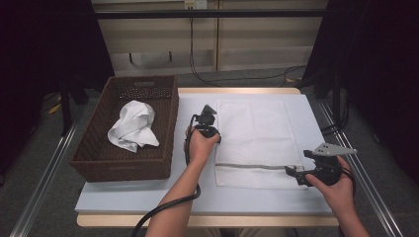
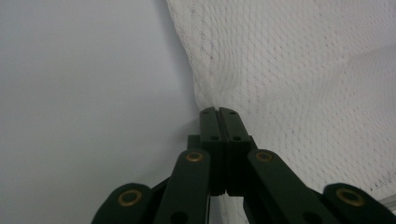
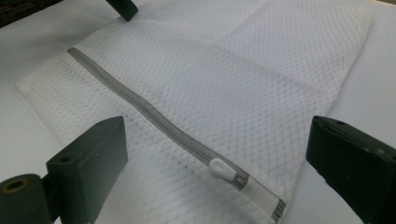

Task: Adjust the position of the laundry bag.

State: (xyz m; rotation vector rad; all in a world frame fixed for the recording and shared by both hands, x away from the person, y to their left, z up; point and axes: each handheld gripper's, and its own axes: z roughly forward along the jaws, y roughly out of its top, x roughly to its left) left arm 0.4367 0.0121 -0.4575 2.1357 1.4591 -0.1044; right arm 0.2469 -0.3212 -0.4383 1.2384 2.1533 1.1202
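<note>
A white mesh laundry bag (image 1: 254,133) lies flat on the table, with a grey zipper (image 1: 254,166) running across its near end. My left gripper (image 1: 216,137) is at the bag's left edge. In the left gripper view its jaws (image 2: 218,112) are pressed together on the rim of the mesh (image 2: 289,70), which puckers at the tips. My right gripper (image 1: 295,174) sits at the zipper's right end. It is open, its jaws (image 3: 217,135) standing wide on either side of the white zipper pull (image 3: 223,170) without touching it.
A dark wicker basket (image 1: 91,153) stands at the table's left with a crumpled white cloth (image 1: 132,126) inside. The pale table top (image 1: 148,195) ends close to the person along the front. A black cable (image 1: 163,210) trails from the left gripper.
</note>
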